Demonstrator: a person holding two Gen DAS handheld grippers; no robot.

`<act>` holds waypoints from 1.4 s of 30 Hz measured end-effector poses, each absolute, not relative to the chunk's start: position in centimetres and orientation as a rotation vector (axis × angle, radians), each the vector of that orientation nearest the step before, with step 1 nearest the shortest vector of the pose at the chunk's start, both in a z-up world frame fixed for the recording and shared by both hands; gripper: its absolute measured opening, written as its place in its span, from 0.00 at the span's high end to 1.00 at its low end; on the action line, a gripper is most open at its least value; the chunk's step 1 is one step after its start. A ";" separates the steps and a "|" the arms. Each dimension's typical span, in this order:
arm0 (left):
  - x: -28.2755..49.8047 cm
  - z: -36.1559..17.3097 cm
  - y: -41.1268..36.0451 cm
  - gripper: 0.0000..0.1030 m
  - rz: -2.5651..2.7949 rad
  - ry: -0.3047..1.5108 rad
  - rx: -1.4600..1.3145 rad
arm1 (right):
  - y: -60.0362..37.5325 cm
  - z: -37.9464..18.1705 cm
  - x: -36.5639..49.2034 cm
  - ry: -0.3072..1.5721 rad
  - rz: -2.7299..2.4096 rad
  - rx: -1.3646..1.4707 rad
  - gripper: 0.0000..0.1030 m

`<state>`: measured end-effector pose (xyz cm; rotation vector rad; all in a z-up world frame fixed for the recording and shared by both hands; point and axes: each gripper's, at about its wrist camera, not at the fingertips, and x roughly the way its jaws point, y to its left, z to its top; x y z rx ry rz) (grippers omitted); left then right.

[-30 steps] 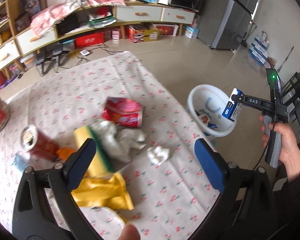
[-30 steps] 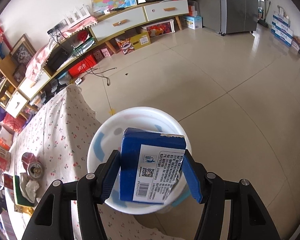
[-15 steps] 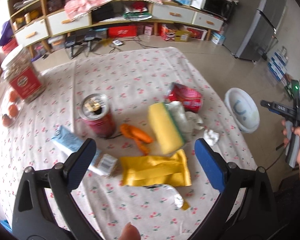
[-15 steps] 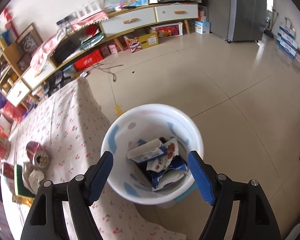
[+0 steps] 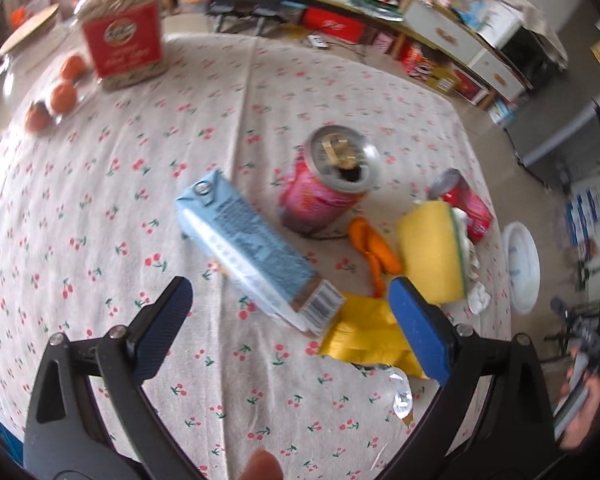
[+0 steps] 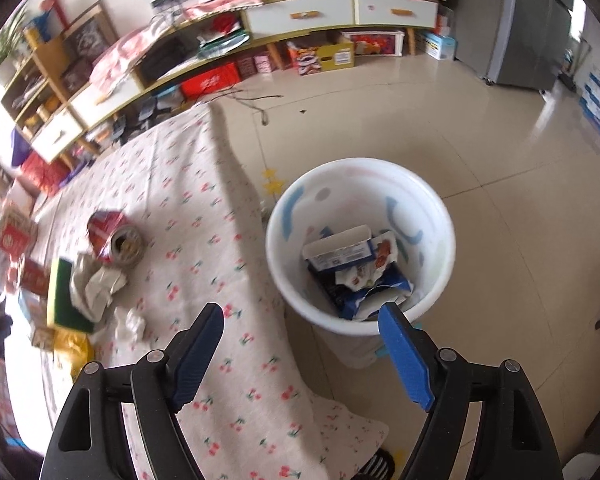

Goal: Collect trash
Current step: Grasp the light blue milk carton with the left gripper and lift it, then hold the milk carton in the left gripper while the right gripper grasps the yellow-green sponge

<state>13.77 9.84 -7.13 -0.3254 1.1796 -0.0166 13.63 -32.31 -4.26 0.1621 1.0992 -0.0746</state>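
My left gripper (image 5: 290, 332) is open and empty, hovering over a light blue drink carton (image 5: 256, 248) that lies on the cherry-print tablecloth (image 5: 100, 208). Beside it are an upright pink can (image 5: 328, 186), orange peel (image 5: 374, 250), a yellow sponge (image 5: 432, 256), a yellow wrapper (image 5: 364, 336), a crushed red can (image 5: 466, 204) and crumpled tissue (image 5: 478, 300). My right gripper (image 6: 300, 344) is open and empty near the white trash bin (image 6: 360, 248), which holds a blue box (image 6: 340, 250) and wrappers.
A red-labelled jar (image 5: 122, 28) and oranges (image 5: 62, 96) stand at the table's far left. The bin stands on the tiled floor (image 6: 500, 152) off the table's edge. Low shelves (image 6: 260, 40) and a fridge (image 6: 528, 28) line the far wall.
The right gripper opened and the blue box dropped into the bin; it then drew back toward the table. The left gripper swung left from the sponge and tissue to the blue carton.
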 end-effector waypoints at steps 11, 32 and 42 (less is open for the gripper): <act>14.3 -10.0 10.4 0.18 0.044 1.227 -0.377 | -27.5 -4.4 13.0 1.112 0.004 0.073 0.21; 13.1 -8.2 11.2 0.59 -0.031 1.115 -0.318 | -17.8 -4.4 15.4 1.112 0.184 0.084 0.21; 10.6 -7.4 13.1 0.59 -0.028 1.073 -0.282 | -10.5 -5.2 16.4 1.104 0.324 0.023 0.21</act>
